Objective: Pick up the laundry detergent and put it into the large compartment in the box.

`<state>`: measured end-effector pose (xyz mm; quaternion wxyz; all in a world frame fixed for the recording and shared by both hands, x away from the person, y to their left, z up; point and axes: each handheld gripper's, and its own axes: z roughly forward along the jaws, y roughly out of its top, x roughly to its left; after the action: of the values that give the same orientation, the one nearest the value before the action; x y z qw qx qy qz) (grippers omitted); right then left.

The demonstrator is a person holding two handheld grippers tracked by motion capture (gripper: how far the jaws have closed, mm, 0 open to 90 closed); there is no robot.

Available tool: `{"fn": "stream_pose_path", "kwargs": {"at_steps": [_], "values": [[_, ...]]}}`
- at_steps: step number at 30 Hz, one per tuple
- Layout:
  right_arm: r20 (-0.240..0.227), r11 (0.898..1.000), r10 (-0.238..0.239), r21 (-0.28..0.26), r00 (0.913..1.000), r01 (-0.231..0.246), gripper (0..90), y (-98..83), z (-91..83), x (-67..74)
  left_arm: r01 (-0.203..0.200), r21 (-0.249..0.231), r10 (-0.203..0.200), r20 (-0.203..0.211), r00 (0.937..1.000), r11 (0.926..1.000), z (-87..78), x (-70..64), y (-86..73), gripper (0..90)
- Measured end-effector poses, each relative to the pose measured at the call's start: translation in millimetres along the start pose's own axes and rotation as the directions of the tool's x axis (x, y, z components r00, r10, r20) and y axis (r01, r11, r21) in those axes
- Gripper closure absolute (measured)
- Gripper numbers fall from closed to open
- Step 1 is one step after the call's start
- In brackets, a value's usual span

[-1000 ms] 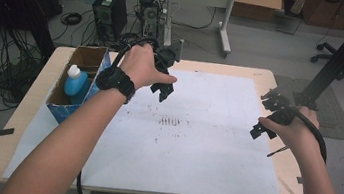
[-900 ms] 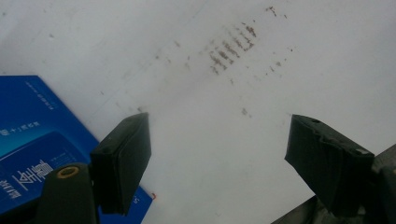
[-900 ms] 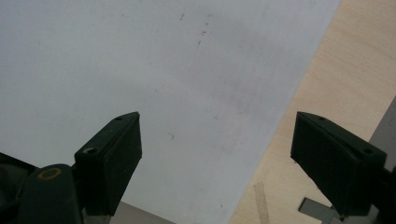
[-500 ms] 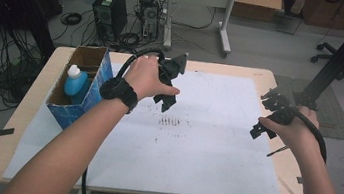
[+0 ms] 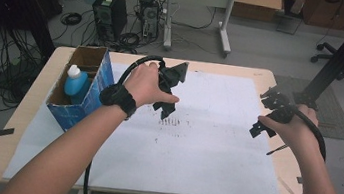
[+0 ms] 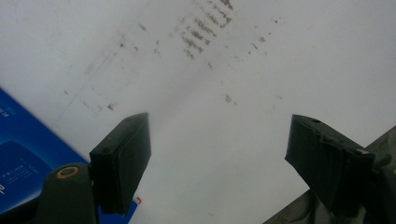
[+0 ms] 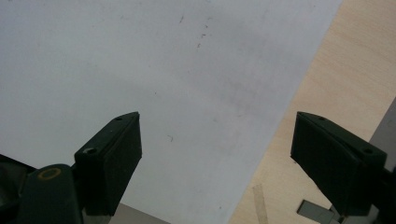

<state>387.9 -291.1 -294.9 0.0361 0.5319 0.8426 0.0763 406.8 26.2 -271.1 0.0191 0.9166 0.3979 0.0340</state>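
Left gripper: jaws apart, empty, over white sheet | right gripper: spread, empty, at counter edge | blue bottle sits in box, untouched | you have the pickup left.

The desk is pale wood with rounded corners; a large white sheet lies flat on it and covers most of the top, below both the left tongs and the right tongs; faint dark smudges mark the sheet just under the left tongs; an open blue cardboard box stands on the desk well to the left of the left tongs, overlapping the sheet's left edge; bare wood shows beyond the right tongs, with a strip of tape on it.
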Motion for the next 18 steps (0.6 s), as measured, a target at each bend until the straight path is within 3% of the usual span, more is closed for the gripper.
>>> {"fn": "stream_pose_path", "kwargs": {"at_steps": [18], "values": [[0.003,1.000,0.002,0.001,1.0000,-0.002,16.4,-2.5,-2.2,0.1,-0.003,0.006,0.003,0.005,1.0000,1.0000,1.7,-1.7,-1.9,22.3]]}}
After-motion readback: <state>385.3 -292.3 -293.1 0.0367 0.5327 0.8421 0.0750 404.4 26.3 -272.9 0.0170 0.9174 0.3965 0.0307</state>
